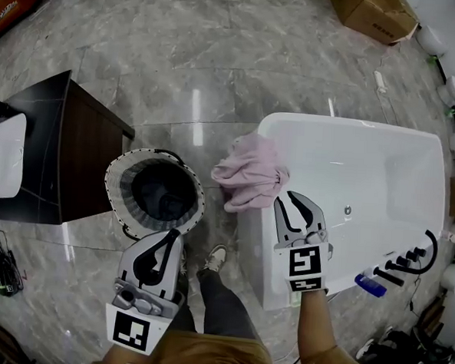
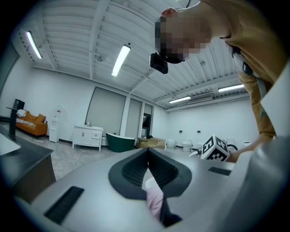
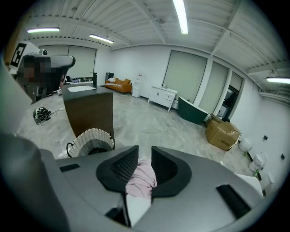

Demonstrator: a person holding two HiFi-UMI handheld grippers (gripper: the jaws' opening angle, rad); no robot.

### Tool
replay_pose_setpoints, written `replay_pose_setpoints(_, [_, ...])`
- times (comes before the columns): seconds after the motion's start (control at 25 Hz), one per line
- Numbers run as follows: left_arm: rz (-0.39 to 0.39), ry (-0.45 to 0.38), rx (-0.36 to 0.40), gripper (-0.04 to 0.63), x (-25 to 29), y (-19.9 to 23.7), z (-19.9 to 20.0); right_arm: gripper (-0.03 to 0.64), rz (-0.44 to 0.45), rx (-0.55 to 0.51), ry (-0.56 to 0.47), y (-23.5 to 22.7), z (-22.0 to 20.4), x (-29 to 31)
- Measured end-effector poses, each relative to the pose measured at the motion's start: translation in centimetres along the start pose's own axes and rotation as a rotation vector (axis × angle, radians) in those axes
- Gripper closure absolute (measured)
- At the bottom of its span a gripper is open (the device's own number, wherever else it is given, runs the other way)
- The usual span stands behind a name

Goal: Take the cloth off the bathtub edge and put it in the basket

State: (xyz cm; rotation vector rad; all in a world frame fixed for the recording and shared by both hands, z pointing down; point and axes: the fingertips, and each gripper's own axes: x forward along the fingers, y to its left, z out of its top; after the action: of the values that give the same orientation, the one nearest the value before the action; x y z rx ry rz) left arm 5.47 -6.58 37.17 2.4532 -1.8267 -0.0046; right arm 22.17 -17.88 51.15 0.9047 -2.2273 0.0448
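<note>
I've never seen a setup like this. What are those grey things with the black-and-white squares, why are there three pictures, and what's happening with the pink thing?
There is no robot here. A person holds a hand-held two-jaw gripper in each hand, and the marker cubes are part of those grippers. The head view comes from a camera on the person's head, looking down. The other two views come from cameras riding on each gripper, looking along its jaws.

On the floor stand a white bathtub, a woven basket and a dark cabinet. A pink cloth lies bunched on the tub's corner edge.

The right gripper is right at the cloth with its jaws slightly apart, not clamped. The left gripper is shut near the basket and appears to hold nothing.
</note>
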Motion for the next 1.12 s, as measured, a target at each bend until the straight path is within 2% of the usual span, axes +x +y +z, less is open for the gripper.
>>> replay_pose_setpoints(0.56, [-0.004, 0.052, -0.028, 0.588, 2.9, 0.3, -5.4, 0.459, 0.027, -0.034, 0.115, -1.0, -6.4, 8.7])
replay_pose_setpoints(1.12, [0.022, 0.092, -0.045, 0.588, 4.4, 1.5, -7.9, 0.382, 0.076, -0.074, 0.212, -1.0, -10.5, 15.6])
